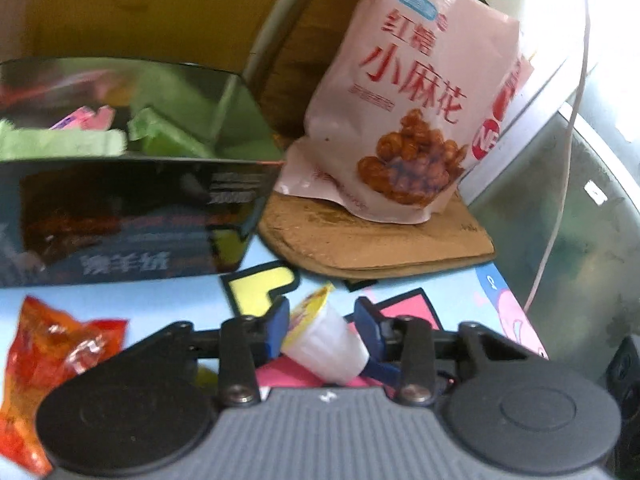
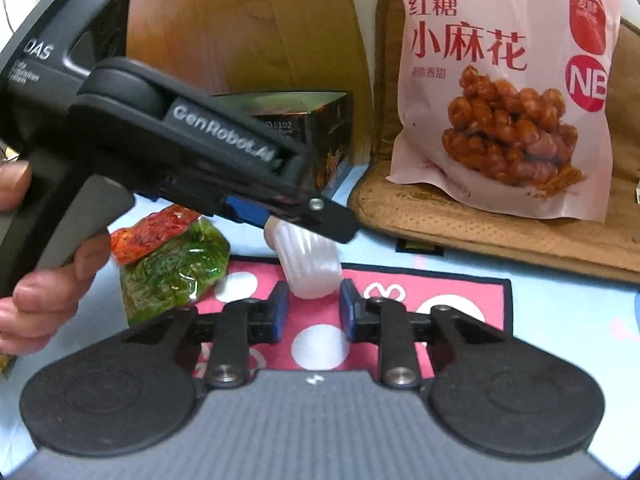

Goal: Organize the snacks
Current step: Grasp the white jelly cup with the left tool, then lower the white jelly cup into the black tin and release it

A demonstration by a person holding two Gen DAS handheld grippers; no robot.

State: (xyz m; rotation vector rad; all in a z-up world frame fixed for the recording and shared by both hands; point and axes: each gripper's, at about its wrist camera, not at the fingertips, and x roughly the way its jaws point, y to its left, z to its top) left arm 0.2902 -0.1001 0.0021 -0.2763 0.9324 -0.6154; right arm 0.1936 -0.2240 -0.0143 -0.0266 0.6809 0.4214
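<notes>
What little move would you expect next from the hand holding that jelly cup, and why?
Probably lift the left gripper toward the open black box: its pads clamp the jelly cup, and that box holds other small snacks.

The contents of the black box (image 1: 120, 200) are smeared by blur. The orange packet (image 1: 44, 364) is cut off at the left edge. The jelly cup (image 2: 308, 264) is partly hidden behind the left gripper (image 2: 260, 216).
</notes>
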